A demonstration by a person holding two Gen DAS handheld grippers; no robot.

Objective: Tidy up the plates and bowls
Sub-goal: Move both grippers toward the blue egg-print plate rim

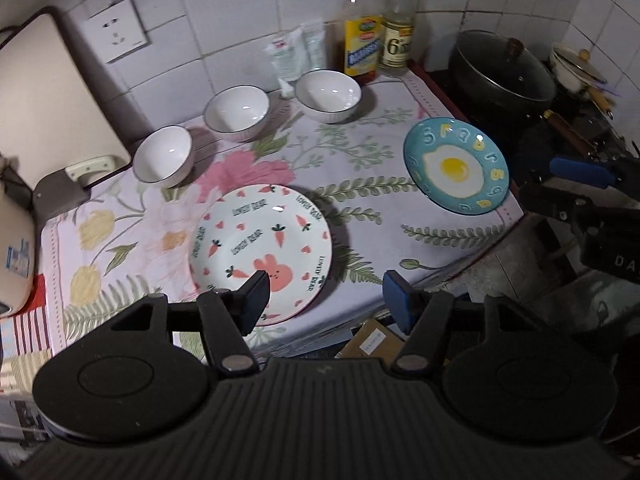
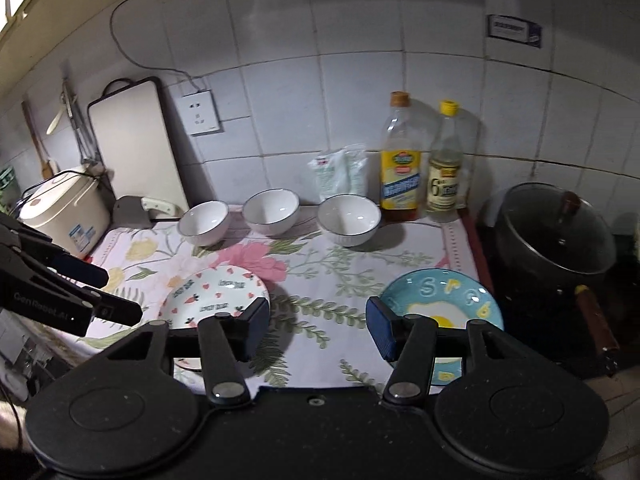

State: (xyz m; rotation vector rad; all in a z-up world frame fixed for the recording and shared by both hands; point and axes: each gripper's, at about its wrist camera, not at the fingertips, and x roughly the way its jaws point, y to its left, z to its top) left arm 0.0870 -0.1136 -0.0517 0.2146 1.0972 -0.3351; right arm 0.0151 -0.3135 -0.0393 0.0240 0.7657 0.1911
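Left gripper [image 1: 324, 300] and right gripper [image 2: 318, 330]: held wide, empty | plates, bowls spread on bench [image 1: 360, 168], unstacked, awaiting sorting.

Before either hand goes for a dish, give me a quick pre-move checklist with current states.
1. Left tongs empty, jaws apart: ok.
2. Right tongs empty, jaws apart: ok.
3. Three white bowls upright, unstacked, in a row by the wall: ok.
4. Rabbit plate flat on the cloth, nothing on it: ok.
5. Egg plate clear of the pot: ok.
6. Egg plate overhanging the counter edge: cannot tell.
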